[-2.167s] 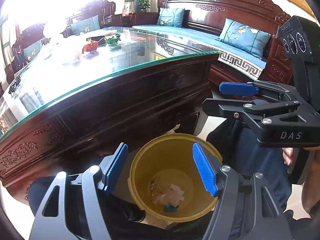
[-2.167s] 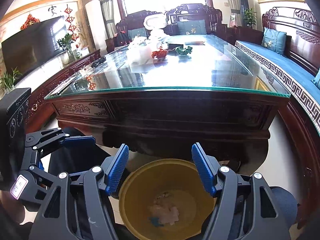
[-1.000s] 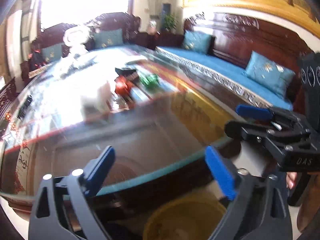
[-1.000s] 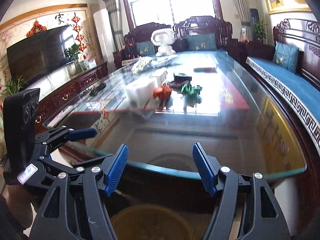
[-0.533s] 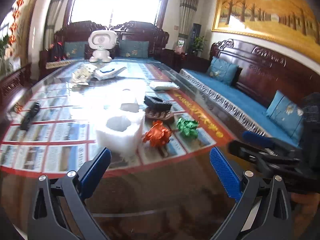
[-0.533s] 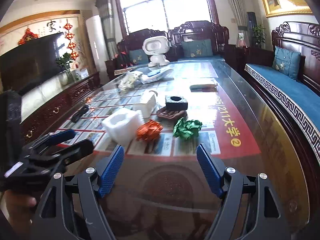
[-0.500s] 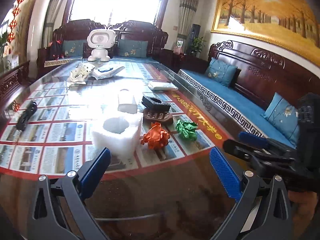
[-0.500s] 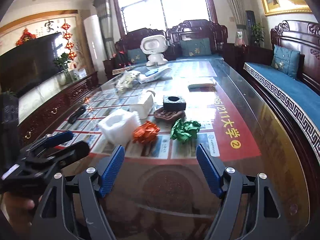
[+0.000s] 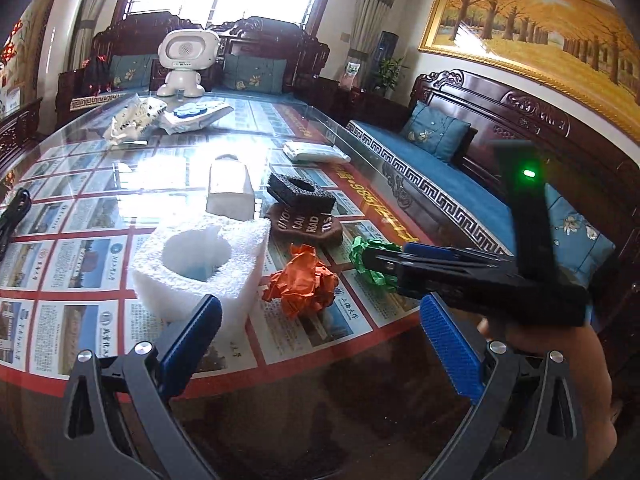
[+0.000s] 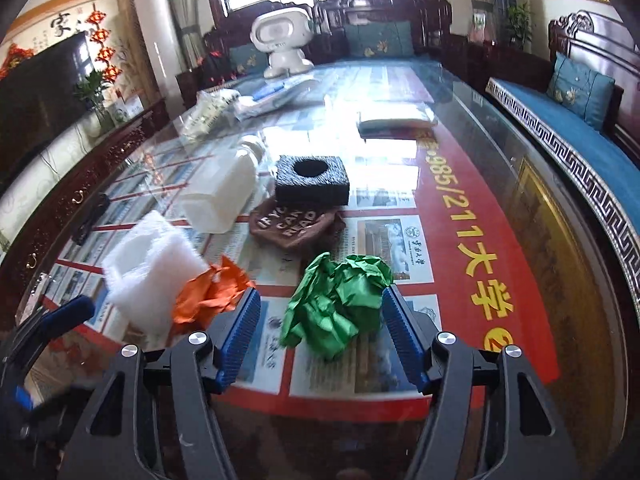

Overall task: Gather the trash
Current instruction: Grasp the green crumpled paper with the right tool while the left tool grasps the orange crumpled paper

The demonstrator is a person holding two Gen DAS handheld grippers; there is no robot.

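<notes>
left gripper (image 9: 320, 336) jaws wide apart, right gripper (image 10: 320, 320) jaws just closing

Crumpled green paper (image 10: 340, 304) and orange paper (image 9: 304, 282) lie near each other, seemingly apart, on glass.

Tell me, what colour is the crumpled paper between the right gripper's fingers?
Green, clearest in the right wrist view.

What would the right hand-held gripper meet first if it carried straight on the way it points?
Most likely the crumpled green paper, already lying between the open right hand-held gripper fingers on the glass tabletop.
</notes>
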